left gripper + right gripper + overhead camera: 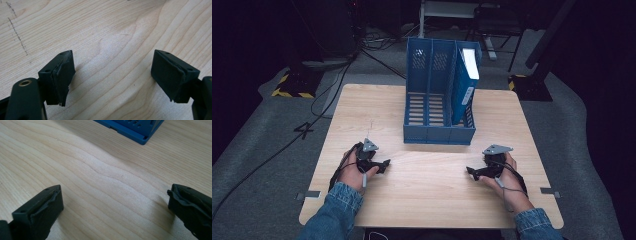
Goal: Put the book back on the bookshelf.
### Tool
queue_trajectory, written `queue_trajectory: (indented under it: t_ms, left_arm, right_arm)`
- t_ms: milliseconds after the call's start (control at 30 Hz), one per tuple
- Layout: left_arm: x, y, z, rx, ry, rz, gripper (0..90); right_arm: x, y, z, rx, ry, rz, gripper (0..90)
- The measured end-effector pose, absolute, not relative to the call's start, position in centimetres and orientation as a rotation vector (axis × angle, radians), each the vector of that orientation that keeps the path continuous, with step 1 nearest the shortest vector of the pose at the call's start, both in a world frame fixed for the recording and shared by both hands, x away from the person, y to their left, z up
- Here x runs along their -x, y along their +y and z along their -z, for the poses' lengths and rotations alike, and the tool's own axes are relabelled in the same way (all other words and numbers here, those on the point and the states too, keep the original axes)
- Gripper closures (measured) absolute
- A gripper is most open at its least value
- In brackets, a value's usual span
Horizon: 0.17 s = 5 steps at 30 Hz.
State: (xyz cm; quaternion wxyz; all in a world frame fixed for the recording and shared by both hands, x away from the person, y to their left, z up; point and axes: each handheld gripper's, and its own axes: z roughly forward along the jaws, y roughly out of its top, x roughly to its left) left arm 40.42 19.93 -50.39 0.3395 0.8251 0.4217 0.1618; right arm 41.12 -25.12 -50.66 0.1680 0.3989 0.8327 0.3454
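The blue binder was seen standing tilted in the rightmost slot of the blue three-slot file rack at the middle of the wooden table, well apart from both grippers. The left gripper and the right gripper were rested low on the tabletop, jaws spread wide and nothing held between them. A snag was judged likely if the leaning binder were pulled at an angle: the light rack could be dragged or tipped along with it.
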Motion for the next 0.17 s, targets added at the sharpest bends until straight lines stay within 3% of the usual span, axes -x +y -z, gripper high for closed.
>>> queue_trajectory:
  t_ms: [167]
  left_arm:
    - [-40.42, 19.93, 50.39, -2.148, 1.098, -0.421, 19.7]
  right_arm:
    - [-41.13, -25.12, 50.66, -1.134, 2.369, -0.983, 0.0]
